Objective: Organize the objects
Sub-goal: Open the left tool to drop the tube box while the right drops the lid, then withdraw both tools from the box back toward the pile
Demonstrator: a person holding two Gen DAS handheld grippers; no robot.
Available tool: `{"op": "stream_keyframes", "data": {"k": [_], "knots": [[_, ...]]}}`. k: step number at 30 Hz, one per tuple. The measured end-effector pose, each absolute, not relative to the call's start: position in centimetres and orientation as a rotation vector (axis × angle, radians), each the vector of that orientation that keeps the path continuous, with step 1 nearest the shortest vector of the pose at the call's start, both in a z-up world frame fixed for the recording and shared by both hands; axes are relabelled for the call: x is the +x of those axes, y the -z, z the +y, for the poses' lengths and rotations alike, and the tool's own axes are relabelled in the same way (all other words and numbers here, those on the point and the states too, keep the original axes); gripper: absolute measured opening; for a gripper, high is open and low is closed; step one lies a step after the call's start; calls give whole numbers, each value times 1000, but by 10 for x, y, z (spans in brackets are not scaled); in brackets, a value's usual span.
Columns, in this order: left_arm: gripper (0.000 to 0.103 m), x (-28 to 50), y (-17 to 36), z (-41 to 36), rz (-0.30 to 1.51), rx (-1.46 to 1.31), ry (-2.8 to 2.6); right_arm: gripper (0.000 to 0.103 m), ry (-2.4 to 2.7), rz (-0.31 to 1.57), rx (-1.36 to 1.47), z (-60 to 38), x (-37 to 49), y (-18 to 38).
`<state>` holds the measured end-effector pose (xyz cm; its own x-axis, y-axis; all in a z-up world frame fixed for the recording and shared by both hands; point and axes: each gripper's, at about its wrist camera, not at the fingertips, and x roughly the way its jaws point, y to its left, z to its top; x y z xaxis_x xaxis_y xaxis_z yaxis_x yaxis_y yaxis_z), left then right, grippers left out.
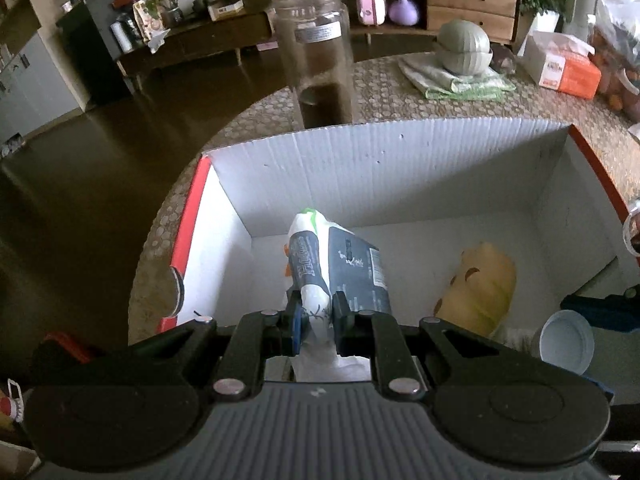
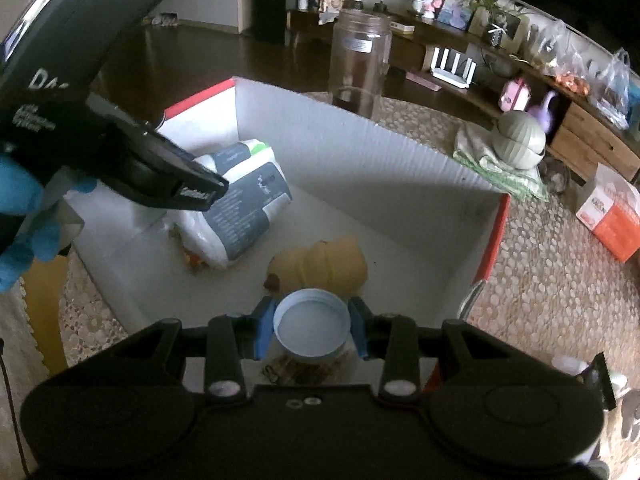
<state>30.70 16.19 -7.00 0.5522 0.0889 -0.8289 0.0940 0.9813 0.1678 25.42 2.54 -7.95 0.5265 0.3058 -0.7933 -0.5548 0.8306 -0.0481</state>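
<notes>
A white cardboard box (image 1: pixel 360 168) with red edges stands open on the round table. My left gripper (image 1: pixel 316 316) is shut on the end of a white and grey snack bag (image 1: pixel 340 264), which hangs down into the box's left part. The same snack bag (image 2: pixel 240 208) shows in the right wrist view under the left gripper (image 2: pixel 208 192). A yellow bun-shaped package (image 1: pixel 480 284) lies on the box floor at the right. My right gripper (image 2: pixel 312 328) is shut on a pale blue round lid (image 2: pixel 310 330), held over the box's near edge above the yellow package (image 2: pixel 320 264).
A tall glass jar (image 1: pixel 316 52) stands behind the box. Farther right on the table are a grey-green lidded bowl (image 1: pixel 464 46) on a folded cloth, and an orange and white tissue box (image 1: pixel 560 66). A long wooden sideboard (image 2: pixel 580 128) runs along the wall.
</notes>
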Motion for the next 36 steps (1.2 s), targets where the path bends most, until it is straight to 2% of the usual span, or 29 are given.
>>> {"op": "stream_keyframes", "data": {"k": [5, 11, 14, 15, 17, 18, 19, 24, 36], "knots": [[14, 308, 73, 156, 990, 247, -5, 42, -511, 871, -315, 25, 254, 79], [15, 304, 72, 153, 983, 272, -3, 51, -505, 867, -286, 17, 254, 76], [22, 300, 68, 154, 965, 265, -11, 63, -508, 849, -284, 13, 251, 73], [27, 298, 67, 154, 959, 262, -11, 69, -512, 837, -287, 12, 248, 71], [44, 297, 65, 154, 948, 263, -17, 69, -511, 819, -299, 10, 245, 69], [66, 296, 63, 154, 941, 265, -26, 69, -511, 814, -304, 10, 243, 67], [75, 294, 60, 154, 926, 265, -28, 69, -513, 810, -303, 10, 241, 66], [75, 285, 48, 152, 894, 253, -26, 71, -523, 774, -292, 4, 231, 54], [75, 248, 22, 139, 845, 196, -17, 82, -521, 701, -237, -26, 196, 23]]}}
